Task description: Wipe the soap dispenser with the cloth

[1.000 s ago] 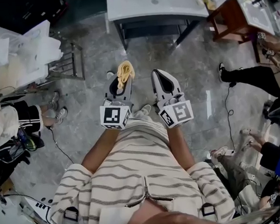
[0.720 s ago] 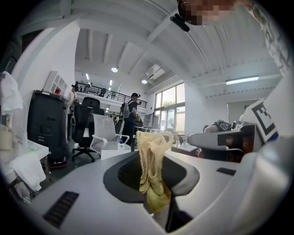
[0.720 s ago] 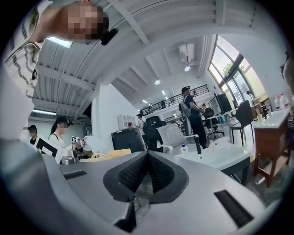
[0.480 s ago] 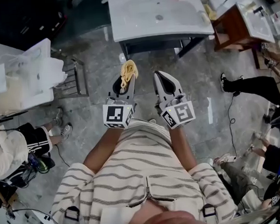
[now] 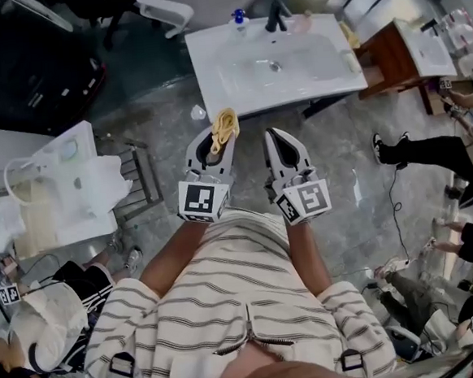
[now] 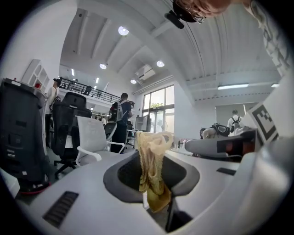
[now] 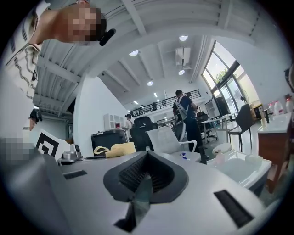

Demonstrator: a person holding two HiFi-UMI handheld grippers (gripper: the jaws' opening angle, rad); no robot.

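washbasin [image 5: 212,80] is looming closer in the head view than a second ago, with a blue-capped bottle [image 5: 239,17], likely the soap dispenser, at its back edge, well apart from both claws; wiping is still pending. left gripper view: left gripper [image 6: 155,143] is clamping the yellow cloth [image 6: 149,165]. right gripper view: right gripper [image 7: 147,158] is staying closed, empty
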